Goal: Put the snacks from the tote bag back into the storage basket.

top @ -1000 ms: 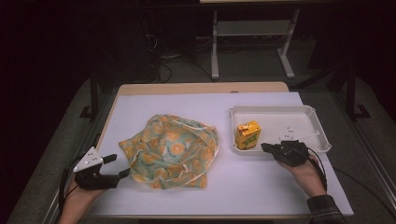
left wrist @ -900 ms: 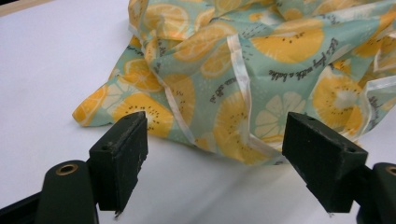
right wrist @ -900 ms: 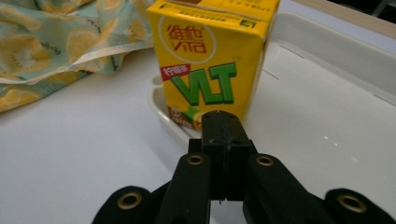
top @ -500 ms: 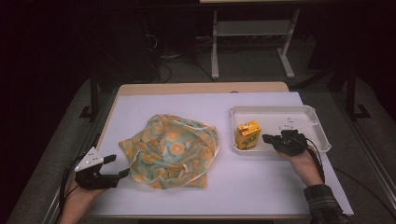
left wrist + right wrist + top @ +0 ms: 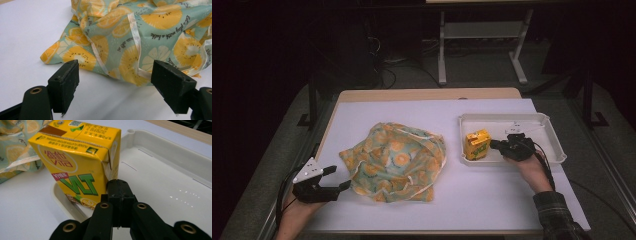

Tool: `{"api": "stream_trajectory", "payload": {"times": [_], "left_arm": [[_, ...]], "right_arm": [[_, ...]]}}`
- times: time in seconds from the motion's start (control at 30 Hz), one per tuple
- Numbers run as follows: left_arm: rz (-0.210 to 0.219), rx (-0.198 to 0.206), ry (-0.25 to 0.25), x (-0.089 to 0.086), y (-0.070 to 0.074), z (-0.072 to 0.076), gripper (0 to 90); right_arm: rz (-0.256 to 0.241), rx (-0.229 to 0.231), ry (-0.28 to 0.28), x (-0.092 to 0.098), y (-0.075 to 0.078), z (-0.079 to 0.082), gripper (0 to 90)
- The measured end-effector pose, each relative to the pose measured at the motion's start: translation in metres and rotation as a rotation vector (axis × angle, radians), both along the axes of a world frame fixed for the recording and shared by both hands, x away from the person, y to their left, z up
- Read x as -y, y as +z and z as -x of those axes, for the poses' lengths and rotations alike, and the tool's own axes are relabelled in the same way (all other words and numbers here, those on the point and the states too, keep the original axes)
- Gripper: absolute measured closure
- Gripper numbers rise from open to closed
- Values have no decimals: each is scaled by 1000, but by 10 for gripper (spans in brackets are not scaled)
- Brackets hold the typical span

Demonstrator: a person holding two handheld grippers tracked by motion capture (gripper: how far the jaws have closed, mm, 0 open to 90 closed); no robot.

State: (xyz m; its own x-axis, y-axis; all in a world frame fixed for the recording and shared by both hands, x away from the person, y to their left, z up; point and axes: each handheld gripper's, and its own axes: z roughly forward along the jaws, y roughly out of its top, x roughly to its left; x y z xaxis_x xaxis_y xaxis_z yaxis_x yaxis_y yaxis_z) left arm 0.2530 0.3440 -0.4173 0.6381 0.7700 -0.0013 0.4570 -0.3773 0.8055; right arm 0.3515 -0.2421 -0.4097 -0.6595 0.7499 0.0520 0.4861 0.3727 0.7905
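A crumpled teal cloth bag [image 5: 397, 162] printed with orange slices lies in the middle of the white table. My left gripper [image 5: 341, 177] rests at its near-left corner, jaws wide open. In the left gripper view the bag [image 5: 140, 30] and its white-trimmed edge lie just beyond my left gripper [image 5: 115, 77]. A yellow drink carton [image 5: 476, 144] stands in the left end of a white tray [image 5: 512, 120]. My right gripper [image 5: 493, 145] is inside the tray, shut and holding nothing. In the right gripper view the tips of my right gripper [image 5: 117, 187] sit against the lower right edge of the carton [image 5: 75, 157].
The tray [image 5: 175, 152] has a raised rim and a bare glossy floor to the carton's right. The white table cover [image 5: 492, 200] ends at a wooden strip at the back. Beyond the table are dark floor, cables and a metal stand [image 5: 482, 35].
My right gripper has slid left over the tray to the carton's side. The left gripper has shifted only slightly by the bag's corner.
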Motion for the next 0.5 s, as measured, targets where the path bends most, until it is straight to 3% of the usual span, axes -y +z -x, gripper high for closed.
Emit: {"api": "stream_trajectory", "payload": {"times": [0.5], "left_arm": [[-4,-1,-4,-1,1,0,222]], "right_arm": [[12,-5,24,-3,1,8,898]]}}
